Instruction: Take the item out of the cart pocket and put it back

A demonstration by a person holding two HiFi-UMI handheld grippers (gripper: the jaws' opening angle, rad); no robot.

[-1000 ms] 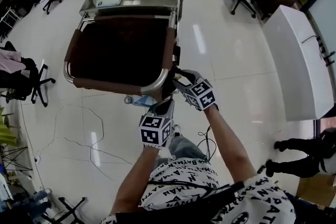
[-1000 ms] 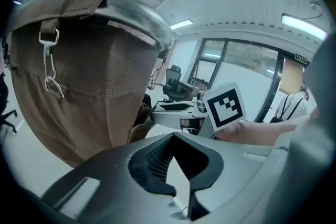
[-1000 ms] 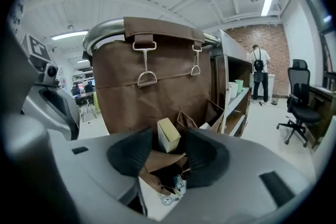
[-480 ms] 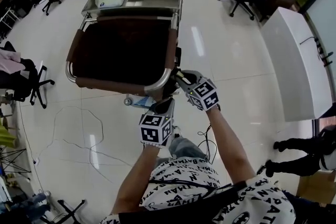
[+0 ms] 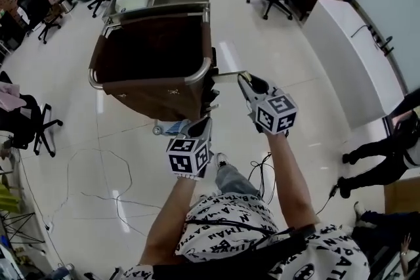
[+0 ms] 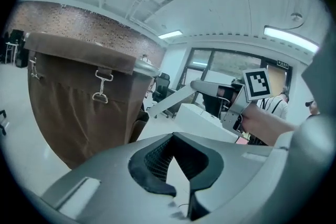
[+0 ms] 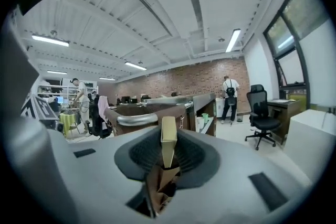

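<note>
Cart (image 5: pixel 197 79) with its brown bag sits upper centre-left of the head view, steel trays beyond it toward the top edge. Right hand-held gripper (image 5: pixel 248 82) is just right of the cart's near right corner, jaws clamped on the item (image 5: pixel 226 73), a flat, pale tan strip. In the head view the item sticks out leftward from the jaws, level, its far end close to the cart rail; whether it touches the rail cannot be told. The right gripper view shows the same strip edge-on, upright between the pads, with crumpled brown paper lower in the jaws. Dark pouches on the cart's right side, below the rail, look like the cart pocket (image 5: pixel 210 94); the item is above and beside them, not inside. Left hand-held gripper (image 5: pixel 200 128) is lower, centre of the frame, pointing at the cart's near face. Its own view shows the jaws a little apart, pale floor in the gap, nothing between them. Judgement on progress: the taking-out half looks done, since the item is clear of the pocket and firmly held. The return half is not yet done: the strip has to be lowered and slid back into the pocket mouth, then let go. The free gripper may be needed to steady the pocket's lip.
</note>
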